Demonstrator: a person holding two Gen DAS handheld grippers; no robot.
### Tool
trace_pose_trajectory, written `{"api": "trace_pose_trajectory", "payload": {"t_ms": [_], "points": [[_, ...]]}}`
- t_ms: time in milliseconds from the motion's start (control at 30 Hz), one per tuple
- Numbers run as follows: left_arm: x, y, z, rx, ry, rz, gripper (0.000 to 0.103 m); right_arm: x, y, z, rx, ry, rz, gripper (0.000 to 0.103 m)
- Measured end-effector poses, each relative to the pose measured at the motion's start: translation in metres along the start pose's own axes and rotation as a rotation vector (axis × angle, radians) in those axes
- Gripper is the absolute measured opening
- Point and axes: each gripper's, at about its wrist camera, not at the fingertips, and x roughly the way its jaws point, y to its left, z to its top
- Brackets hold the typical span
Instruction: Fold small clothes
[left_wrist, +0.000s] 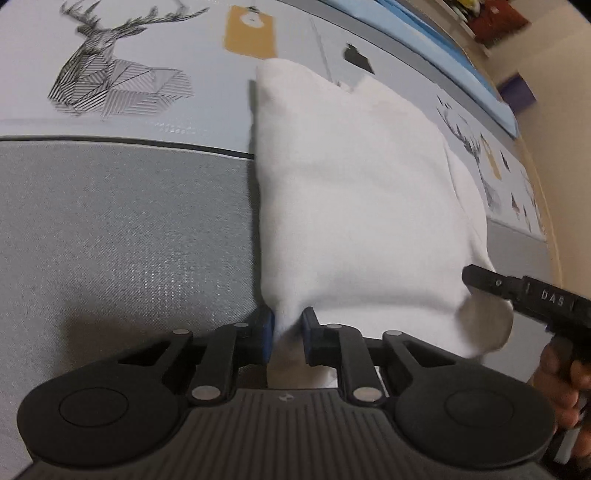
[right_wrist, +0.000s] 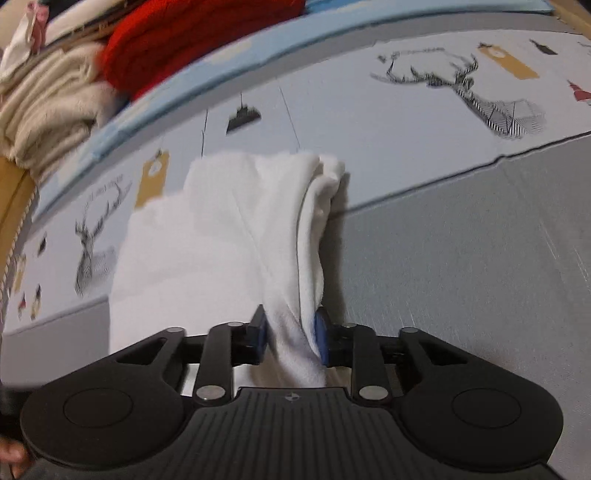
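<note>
Two grippers, both clamped on the same white garment (left_wrist: 351, 206). Left gripper (left_wrist: 288, 334): black linkage arms, blue pads (left_wrist: 266, 332), fingers narrow with a pinch of the cloth's near edge bunched between them. Right gripper (right_wrist: 291, 332): same build, blue pads (right_wrist: 320, 334), fingers narrow around a twisted rope of the cloth's near corner. Garment is soft, matte, fleecy knit, off-white, roughly rectangular in the left wrist view with a rounded flap hanging at its near right corner. In the right wrist view (right_wrist: 207, 236) it shows several stacked layers along its right edge, folded into thick rounded rolls, plus a diagonal seam or crease running toward the grip. Cloth stretches forward from both grippers over the bed sheet (left_wrist: 122, 229); cannot tell how much of it rests on the sheet versus hangs lifted. Sheet is grey woven fabric with a fine grid texture near the grippers, then a pale band printed with line-drawn geometric deer (left_wrist: 110, 77), mustard tags (left_wrist: 251, 33) and small black shapes. In the left wrist view the right gripper's black finger (left_wrist: 524, 291), embossed lettering on it, sits at the garment's near right corner, with a hand (left_wrist: 561, 380) behind it. Far left in the right wrist view: a cream fluffy textile pile (right_wrist: 51, 107) beside a red ribbed knit (right_wrist: 192, 40). Both frames slightly blurred.
</note>
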Motion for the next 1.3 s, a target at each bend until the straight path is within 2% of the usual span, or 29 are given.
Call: {"api": "trace_pose_trajectory", "payload": {"t_ms": [33, 100, 167, 233, 300, 367, 433, 500, 533, 600, 667, 700, 767, 800, 833, 967, 1067, 1167, 1233, 1300], "points": [[0.000, -0.004, -0.002, 0.033, -0.002, 0.015, 0.017, 0.001, -0.002, 0.000, -0.001, 0.016, -0.012, 0.041], [-0.002, -0.008, -0.003, 0.047, 0.005, 0.022, 0.018, -0.001, -0.008, -0.001, 0.002, 0.030, -0.020, 0.045], [-0.001, -0.010, -0.005, 0.065, 0.026, 0.036, 0.022, -0.007, -0.012, -0.003, 0.005, 0.036, -0.006, 0.045], [0.001, -0.016, -0.008, 0.127, 0.039, 0.083, 0.027, -0.011, -0.014, -0.007, -0.031, 0.058, -0.011, 0.044], [0.002, -0.024, -0.012, 0.190, 0.042, 0.113, 0.028, -0.010, -0.016, -0.015, -0.080, 0.095, -0.064, 0.042], [-0.001, -0.030, -0.017, 0.241, 0.039, 0.149, 0.035, -0.009, -0.023, -0.021, -0.095, 0.135, -0.114, 0.038], [-0.004, -0.033, -0.023, 0.259, 0.021, 0.184, 0.038, -0.010, -0.030, -0.026, -0.102, 0.148, -0.158, 0.038], [-0.018, -0.037, -0.030, 0.281, -0.031, 0.229, 0.039, -0.019, -0.032, -0.030, -0.108, 0.125, -0.169, 0.038], [-0.029, -0.039, -0.035, 0.298, -0.069, 0.266, 0.042, -0.026, -0.030, -0.031, -0.123, 0.093, -0.179, 0.035], [-0.059, -0.039, -0.047, 0.327, -0.160, 0.330, 0.058, -0.045, -0.023, -0.035, -0.190, -0.012, -0.282, 0.035], [-0.089, -0.047, -0.057, 0.340, -0.268, 0.376, 0.089, -0.071, -0.018, -0.038, -0.234, -0.145, -0.359, 0.038], [-0.105, -0.053, -0.063, 0.346, -0.334, 0.403, 0.093, -0.087, -0.015, -0.040, -0.242, -0.209, -0.356, 0.039], [-0.133, -0.066, -0.078, 0.353, -0.459, 0.446, 0.102, -0.123, -0.010, -0.046, -0.244, -0.345, -0.312, 0.049], [-0.145, -0.074, -0.086, 0.352, -0.509, 0.455, 0.103, -0.141, -0.006, -0.052, -0.243, -0.414, -0.292, 0.058], [-0.157, -0.082, -0.098, 0.348, -0.550, 0.456, 0.103, -0.156, -0.002, -0.058, -0.243, -0.466, -0.269, 0.066], [-0.188, -0.109, -0.147, 0.314, -0.644, 0.389, 0.103, -0.207, 0.016, -0.095, -0.267, -0.595, -0.182, 0.080], [-0.196, -0.128, -0.191, 0.299, -0.678, 0.335, 0.103, -0.221, 0.024, -0.123, -0.304, -0.586, -0.133, 0.082], [-0.189, -0.137, -0.227, 0.274, -0.683, 0.286, 0.103, -0.220, 0.031, -0.149, -0.317, -0.552, -0.117, 0.082], [-0.178, -0.138, -0.236, 0.286, -0.656, 0.263, 0.103, -0.216, 0.032, -0.165, -0.306, -0.554, -0.135, 0.082], [-0.170, -0.141, -0.232, 0.304, -0.649, 0.282, 0.103, -0.208, 0.030, -0.176, -0.262, -0.525, -0.149, 0.082]]}}
